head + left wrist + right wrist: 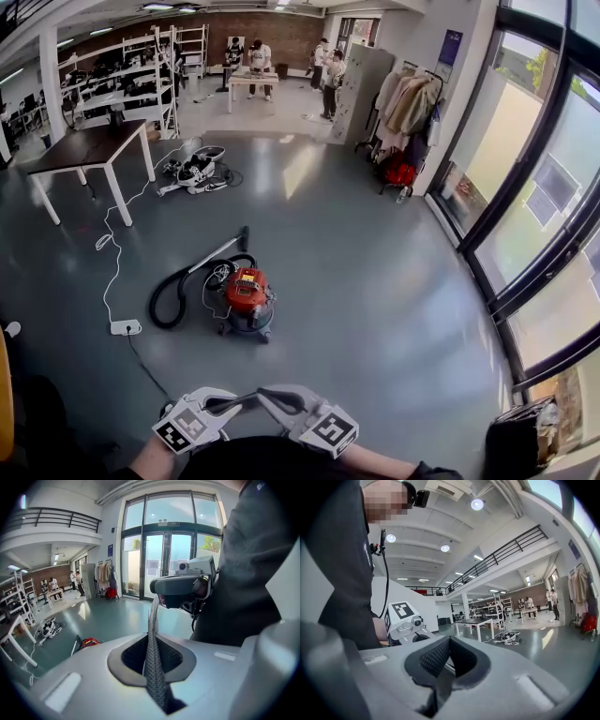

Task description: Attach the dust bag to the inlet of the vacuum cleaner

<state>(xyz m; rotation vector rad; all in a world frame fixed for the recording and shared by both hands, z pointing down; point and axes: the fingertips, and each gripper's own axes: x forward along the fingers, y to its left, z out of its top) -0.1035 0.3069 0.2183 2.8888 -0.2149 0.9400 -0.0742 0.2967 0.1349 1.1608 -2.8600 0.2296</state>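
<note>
The vacuum cleaner point(247, 297), a grey drum with a red top and a black hose curling to its left, stands on the floor well ahead of me; it also shows small in the left gripper view point(89, 642). No dust bag is in any view. Both grippers are held close to my body at the bottom of the head view, pointing at each other, tips nearly meeting. The left gripper point(242, 404) point(153, 609) is shut with nothing between its pads. The right gripper point(269, 397) point(449, 643) is shut and empty too. Each gripper view shows the other gripper opposite.
A white-legged table point(89, 148) stands at the far left, a pile of gear point(199, 171) beyond the vacuum. A white cable runs to a power strip point(125, 327). Glass walls point(544, 197) line the right, with a coat rack point(408, 122). People work at the back.
</note>
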